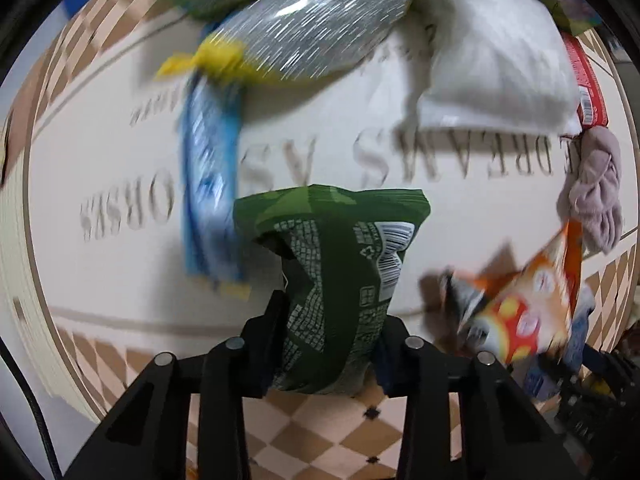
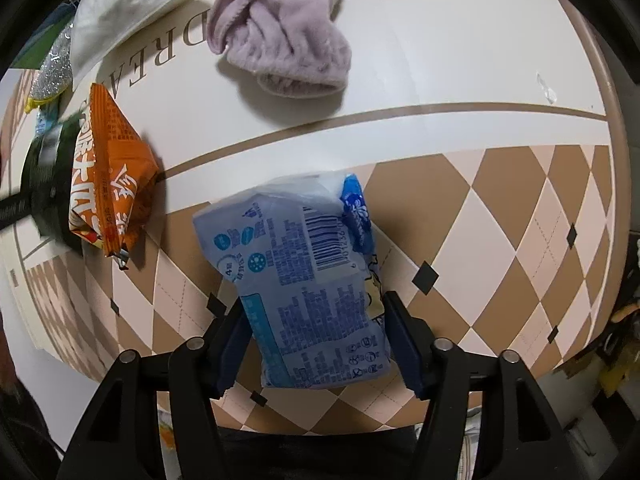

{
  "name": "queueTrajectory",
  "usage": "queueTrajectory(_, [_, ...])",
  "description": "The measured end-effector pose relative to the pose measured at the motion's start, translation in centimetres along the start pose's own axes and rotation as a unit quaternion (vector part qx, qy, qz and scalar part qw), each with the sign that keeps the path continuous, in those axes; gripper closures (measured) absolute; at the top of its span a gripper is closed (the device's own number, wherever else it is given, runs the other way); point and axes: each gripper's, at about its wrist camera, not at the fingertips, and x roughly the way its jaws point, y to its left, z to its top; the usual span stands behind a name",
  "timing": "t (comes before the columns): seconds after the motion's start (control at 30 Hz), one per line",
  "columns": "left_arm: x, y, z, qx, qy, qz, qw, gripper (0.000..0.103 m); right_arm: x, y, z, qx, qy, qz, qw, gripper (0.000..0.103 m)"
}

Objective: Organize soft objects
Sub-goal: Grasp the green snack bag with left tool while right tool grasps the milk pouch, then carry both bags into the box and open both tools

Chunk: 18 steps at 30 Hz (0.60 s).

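Note:
My left gripper point(image 1: 330, 344) is shut on a dark green snack bag point(image 1: 340, 276) and holds it above the cream table mat point(image 1: 120, 152). My right gripper point(image 2: 316, 344) is shut on a pale blue tissue pack point(image 2: 308, 280) over the chequered border of the mat point(image 2: 500, 220). An orange snack bag point(image 2: 108, 176) stands at the left in the right wrist view; it also shows at the lower right of the left wrist view point(image 1: 528, 300). A lilac fluffy cloth point(image 2: 288, 36) lies beyond the tissue pack, and shows at the right in the left wrist view point(image 1: 596, 188).
A silver bag with yellow ends point(image 1: 308, 28), a blue packet point(image 1: 212, 184), a white pillow-like pack point(image 1: 492, 48) and a red packet point(image 1: 588, 80) lie at the far side. The white pack also shows in the right wrist view point(image 2: 128, 4). The left view is motion-blurred.

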Motion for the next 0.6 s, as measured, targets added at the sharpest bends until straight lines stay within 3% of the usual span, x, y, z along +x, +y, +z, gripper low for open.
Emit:
queueTrajectory(0.07, [-0.8, 1.2, -1.5, -0.029, -0.002, -0.017, 0.9994, 0.071, -0.1, 0.8, 0.1, 0.001, -0.008, -0.008, 1.000, 0.059])
queueTrajectory(0.2, [-4.8, 2.5, -3.8, -0.054, -0.035, -0.053, 0.9965, 0.072, -2.6, 1.0, -1.9, 0.003, -0.023, 0.015, 1.000, 0.062])
queueTrajectory(0.3, [-10.5, 3.1, -3.5, -0.067, -0.076, -0.093, 0.9905, 0.072, -7.4, 1.7, -2.7, -0.010, -0.050, 0.051, 0.997, 0.062])
queueTrajectory(0.4, [-15.7, 3.0, -0.3, -0.072, -0.100, -0.132, 0.9836, 0.072, -13.4, 3.2, -1.4, -0.027, -0.089, 0.083, 0.992, 0.062])
queueTrajectory(0.47, [-18.4, 3.8, 3.8, -0.079, -0.105, -0.166, 0.9774, 0.072, -16.9, 4.7, 0.9, -0.041, -0.111, 0.103, 0.988, 0.062])
queueTrajectory(0.53, [-20.8, 4.3, 8.9, -0.089, -0.110, -0.188, 0.9719, 0.072, -20.1, 6.3, 4.3, -0.058, -0.130, 0.113, 0.983, 0.062])
queueTrajectory(0.6, [-21.9, 5.1, 14.3, -0.107, -0.120, -0.188, 0.9689, 0.072, -23.7, 8.2, 10.4, -0.073, -0.151, 0.106, 0.980, 0.062])
